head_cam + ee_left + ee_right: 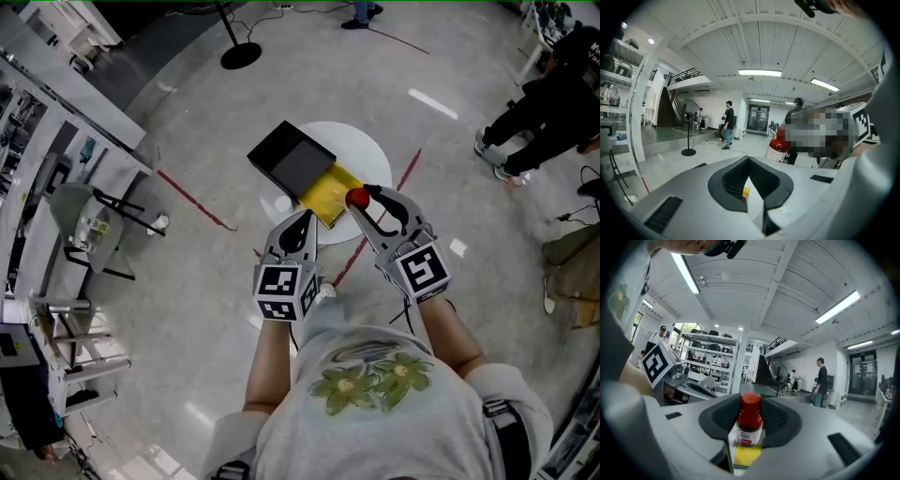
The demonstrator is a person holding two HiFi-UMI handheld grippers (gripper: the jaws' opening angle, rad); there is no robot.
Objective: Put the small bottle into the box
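The small bottle (357, 198) has a red cap and a white label. My right gripper (362, 200) is shut on it and holds it upright just above the near right corner of the box. In the right gripper view the bottle (751, 420) stands between the dark pads (780, 420), with yellow showing below it. The box (292, 159) is black with a yellow open part (330, 192) and lies on a round white table (367, 150). My left gripper (302, 221) hovers at the box's near edge with its tips together and nothing in them (749, 161).
Shelving and a grey chair (89, 220) stand at the left. A black round-footed stand (241, 54) is on the floor beyond the table. A person in dark clothes (548, 112) is at the far right. A red tape line (192, 199) crosses the floor.
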